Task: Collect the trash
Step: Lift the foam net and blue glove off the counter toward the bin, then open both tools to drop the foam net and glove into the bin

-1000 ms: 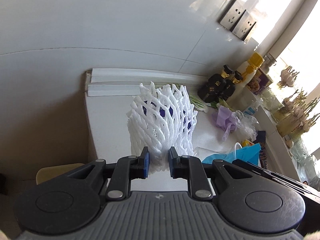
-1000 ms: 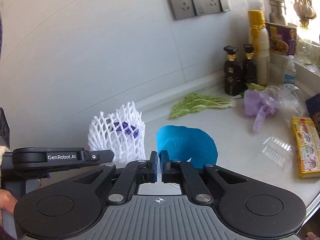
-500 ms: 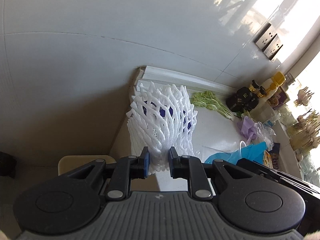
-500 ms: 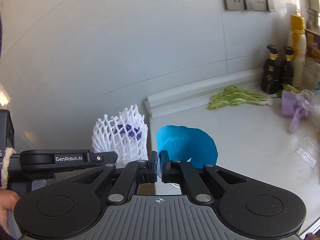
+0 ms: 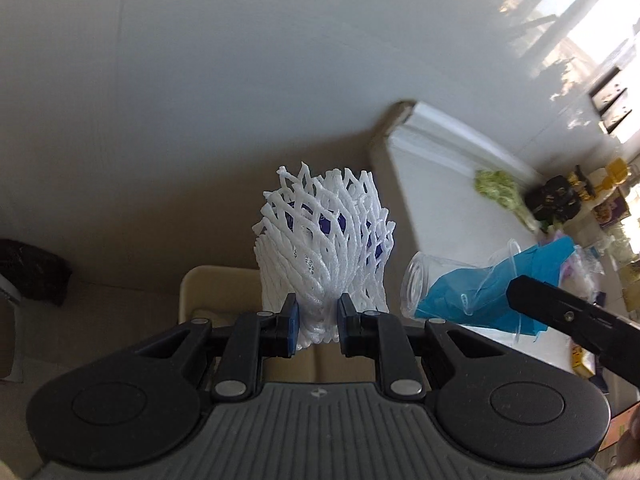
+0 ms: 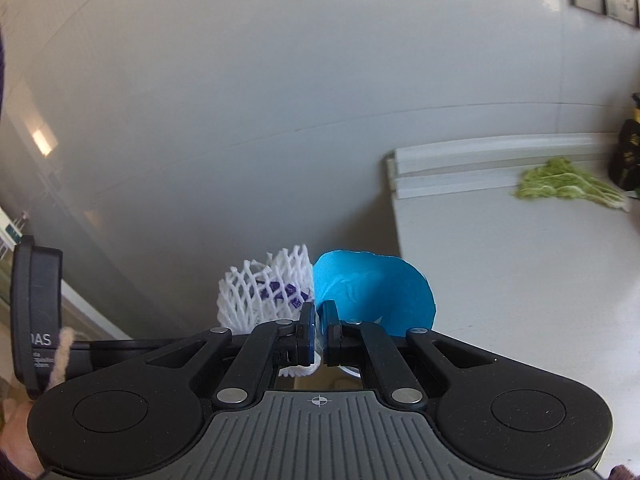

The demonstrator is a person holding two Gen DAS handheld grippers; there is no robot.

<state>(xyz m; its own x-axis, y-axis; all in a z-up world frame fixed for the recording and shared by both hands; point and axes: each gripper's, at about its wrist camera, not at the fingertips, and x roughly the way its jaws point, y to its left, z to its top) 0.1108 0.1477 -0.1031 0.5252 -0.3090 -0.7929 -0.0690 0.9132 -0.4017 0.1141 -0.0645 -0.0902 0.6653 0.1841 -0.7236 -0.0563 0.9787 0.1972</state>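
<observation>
Left gripper (image 5: 318, 322) clamps foam net (image 5: 326, 248); right gripper (image 6: 318, 334) pinches clear cup (image 5: 448, 292) with blue paper (image 6: 376, 292), both past counter (image 6: 520, 260) end. Thin cup rim may slip, missing bin (image 5: 216, 292).

White foam net (image 5: 326, 248) upright, pinched at base; clear cup (image 5: 460, 292) holds blue paper (image 5: 504, 286).

Both tools have carried the foam net (image 5: 324, 248) and blue paper (image 6: 372, 292) off the countertop (image 6: 520, 260) edge.

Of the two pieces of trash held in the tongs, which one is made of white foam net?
The white foam net in the left tongs; the right tongs hold a clear cup with blue paper.
</observation>
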